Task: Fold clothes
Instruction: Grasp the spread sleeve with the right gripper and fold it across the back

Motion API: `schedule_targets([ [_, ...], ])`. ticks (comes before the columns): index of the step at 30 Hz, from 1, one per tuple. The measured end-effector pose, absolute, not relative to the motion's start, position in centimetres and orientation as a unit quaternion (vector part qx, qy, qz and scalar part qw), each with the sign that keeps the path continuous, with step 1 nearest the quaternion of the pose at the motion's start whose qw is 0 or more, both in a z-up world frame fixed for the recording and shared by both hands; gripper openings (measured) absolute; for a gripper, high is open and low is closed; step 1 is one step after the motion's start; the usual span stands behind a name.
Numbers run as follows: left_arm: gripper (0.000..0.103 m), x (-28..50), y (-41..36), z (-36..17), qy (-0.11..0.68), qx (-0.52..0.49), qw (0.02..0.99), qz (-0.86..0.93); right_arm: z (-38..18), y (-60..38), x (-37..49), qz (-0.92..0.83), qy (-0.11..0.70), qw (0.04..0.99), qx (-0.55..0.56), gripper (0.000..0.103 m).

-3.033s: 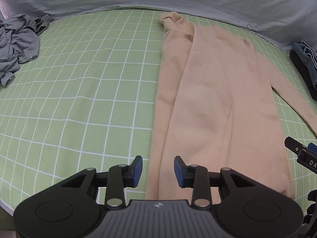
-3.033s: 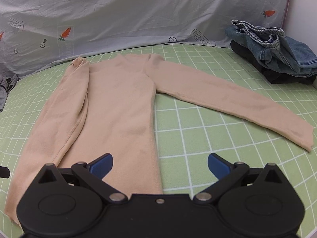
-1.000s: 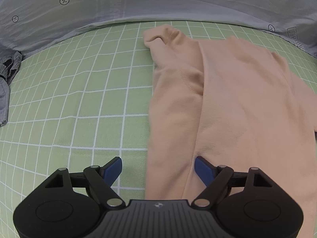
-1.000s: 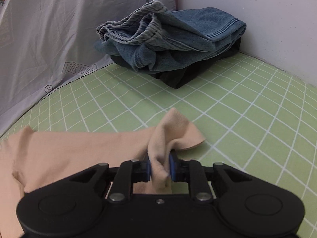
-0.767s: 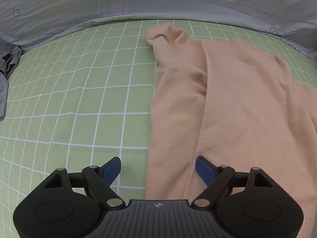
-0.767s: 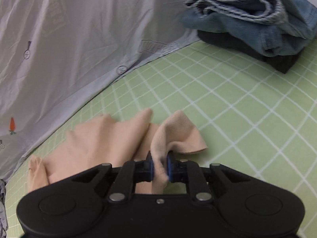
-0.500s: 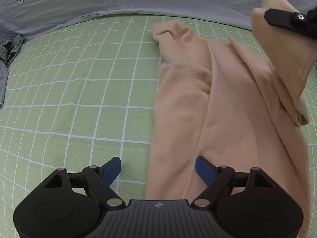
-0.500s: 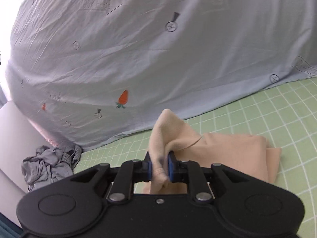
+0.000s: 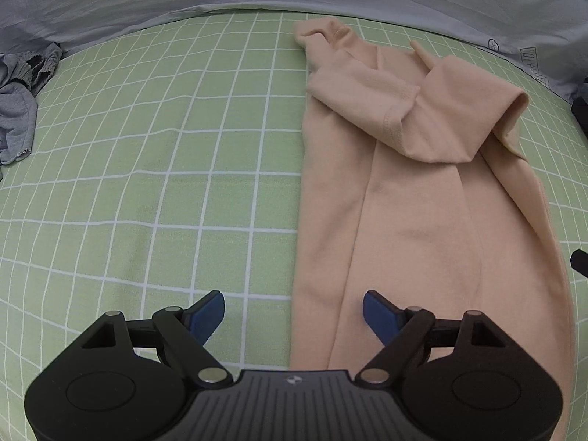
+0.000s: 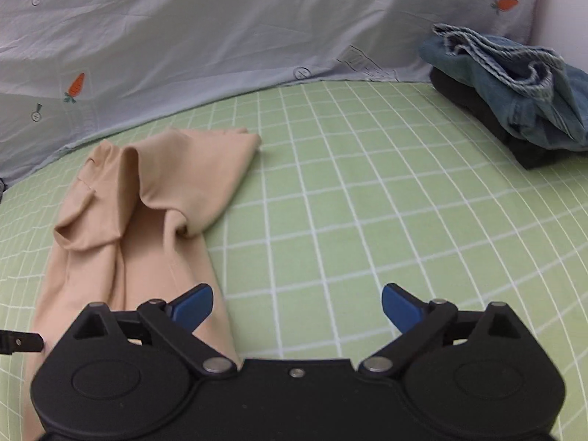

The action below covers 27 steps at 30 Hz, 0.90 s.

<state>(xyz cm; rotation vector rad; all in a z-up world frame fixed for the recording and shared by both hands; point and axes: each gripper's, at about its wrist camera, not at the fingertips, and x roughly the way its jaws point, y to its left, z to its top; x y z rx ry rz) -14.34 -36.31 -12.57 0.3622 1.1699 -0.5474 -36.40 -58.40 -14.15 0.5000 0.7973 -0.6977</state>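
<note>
Green grid-patterned bed sheet [image 9: 183,183] carries a peach long-sleeved top [image 9: 422,220], lying lengthwise with one sleeve [image 9: 452,110] folded back across its chest. Left tool [image 9: 293,310] spread wide above the hem, gripping nothing. Right tool [image 10: 297,305] opening, nothing between its jaws; folded jeans [image 10: 514,84], perhaps atop a dark garment, sit well apart.

The green checked sheet [image 9: 154,169] lies free to the left of the peach top [image 9: 422,220], up to the grey garment [image 9: 18,110] at the far left edge. To the right of the top, the sheet is free until the pile of jeans [image 10: 514,84]. The grey printed cloth [image 10: 220,36] closes the far side.
</note>
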Motion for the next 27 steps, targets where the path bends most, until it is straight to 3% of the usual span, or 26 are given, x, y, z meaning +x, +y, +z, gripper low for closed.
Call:
schedule_targets([
  [8,0.083,-20.4,-33.7,-12.6,0.547,0.183,0.765,-0.287,-14.3,-55.7,-40.3,-0.308,0.372,0.832,0.275,0.073],
  [18,0.083,-23.1,-30.6,-13.5,0.554,0.210,0.745,-0.308,-14.9,-49.5,-41.7,-0.298,0.410,0.831,0.230,0.063],
  [21,0.083,-23.3,-30.2,-13.7,0.553,0.216,0.740,-0.315,-14.8,-48.6,-42.0,-0.319,0.416,0.827,0.205,0.041],
  [23,0.083,-23.4,-29.9,-13.8,0.553,0.220,0.737,-0.320,-14.7,-48.3,-42.1,-0.319,0.412,0.827,0.209,0.012],
  [27,0.084,-23.5,-29.2,-13.7,0.550,0.230,0.733,-0.328,-13.9,-47.2,-41.9,-0.326,0.399,0.832,0.208,0.007],
])
